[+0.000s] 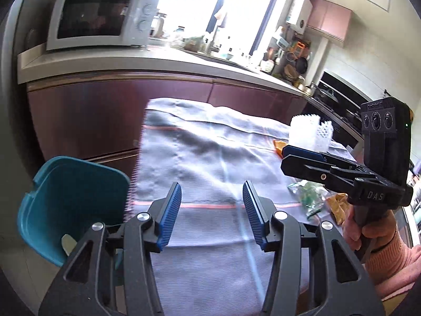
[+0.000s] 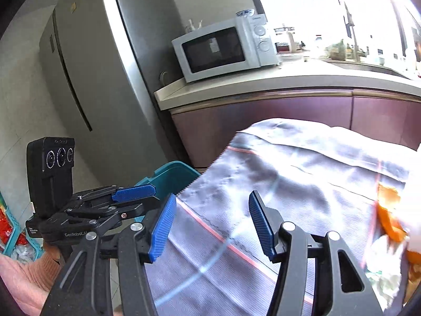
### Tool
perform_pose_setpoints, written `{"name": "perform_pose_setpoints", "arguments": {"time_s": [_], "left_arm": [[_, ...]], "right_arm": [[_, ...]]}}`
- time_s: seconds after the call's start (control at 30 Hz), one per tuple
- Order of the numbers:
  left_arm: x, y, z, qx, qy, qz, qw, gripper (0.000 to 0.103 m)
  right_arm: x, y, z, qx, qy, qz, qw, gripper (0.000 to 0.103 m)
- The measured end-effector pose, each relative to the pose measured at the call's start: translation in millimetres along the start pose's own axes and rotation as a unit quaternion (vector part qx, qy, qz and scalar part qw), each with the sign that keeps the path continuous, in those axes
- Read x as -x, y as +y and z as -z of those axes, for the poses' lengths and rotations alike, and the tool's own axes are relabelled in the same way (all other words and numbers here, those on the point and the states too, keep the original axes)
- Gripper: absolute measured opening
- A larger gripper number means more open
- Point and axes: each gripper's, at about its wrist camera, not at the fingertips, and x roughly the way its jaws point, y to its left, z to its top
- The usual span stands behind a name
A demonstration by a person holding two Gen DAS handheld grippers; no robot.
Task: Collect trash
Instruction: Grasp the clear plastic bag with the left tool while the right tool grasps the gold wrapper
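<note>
Both the left gripper (image 1: 211, 212) and right gripper (image 2: 210, 226) hung with fingers spread, empty, above the cloth-covered tabletop (image 1: 210, 158) beside a teal bin (image 1: 71, 200).

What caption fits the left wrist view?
Open left gripper over grey cloth, teal bin at left, wrappers at right.
</note>
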Motion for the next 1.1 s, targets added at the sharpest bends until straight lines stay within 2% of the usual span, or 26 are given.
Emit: {"name": "perform_pose_setpoints", "arguments": {"time_s": [0.2, 0.43, 0.63, 1.0, 1.1], "left_arm": [[-32, -62, 8, -0.033, 0.028, 0.053, 0.9976, 0.051], [-78, -108, 24, -0.054, 0.069, 0.089, 0.9922, 0.053], [-105, -130, 33, -0.059, 0.1, 0.096, 0.9885, 0.054], [-129, -152, 37, -0.075, 0.126, 0.086, 0.9855, 0.063], [-138, -154, 37, -0.07, 0.138, 0.088, 0.984, 0.063]], "right_arm": [[63, -55, 27, -0.053, -0.031, 0.066, 0.996, 0.056], [108, -105, 62, -0.105, -0.039, 0.125, 0.986, 0.056], [121, -128, 85, -0.138, -0.041, 0.148, 0.979, 0.056], [158, -162, 127, -0.195, -0.044, 0.194, 0.96, 0.056], [166, -170, 140, -0.215, -0.041, 0.195, 0.956, 0.058]]}}
